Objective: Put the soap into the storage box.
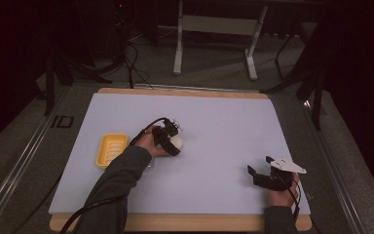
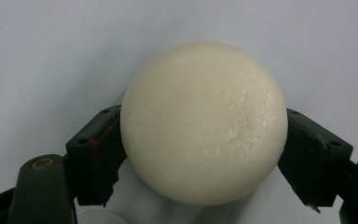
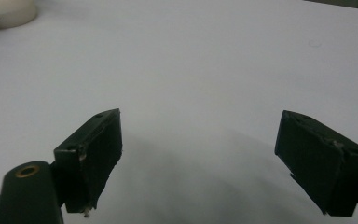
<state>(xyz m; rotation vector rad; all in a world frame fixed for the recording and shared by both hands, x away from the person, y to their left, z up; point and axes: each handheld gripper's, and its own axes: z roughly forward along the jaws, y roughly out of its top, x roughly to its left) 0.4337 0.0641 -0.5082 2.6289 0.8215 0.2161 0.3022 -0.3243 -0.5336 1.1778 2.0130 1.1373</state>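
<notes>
The jaws of the left gripper [image 2: 200, 154] are seen set against both flanks of the round, cream-white, smooth bar of soap [image 2: 204, 122], one black pad touching each side, so a grip is judged to be made, though how firmly it is pressed cannot be told. From the high view, the scene is read left to right. First, the shallow yellow plastic soap dish [image 1: 111, 149] is found lying empty on the pale lilac mat [image 1: 224, 122], near the left edge. Just to its right, the left gripper [image 1: 171, 137] is held over the soap [image 1: 177, 142], which rests on the mat near the dish but apart from it. Farther right, well apart, the right gripper [image 1: 262, 171] is parked near the front edge, its jaws spread wide with nothing between them; in the right gripper view [image 3: 214, 154] only bare mat is framed by the two pads, and the soap [image 3: 9, 11] is glimpsed in the far corner.

The step in hand is judged to be the taking up of the soap, with the lift not yet made. For the next move, a steady squeeze is called for, since a smooth rounded bar may slip from flat pads; then a clean lift and a short carry leftward over the dish, where the bar is to be lowered flat into the ribbed well before the jaws are released.
</notes>
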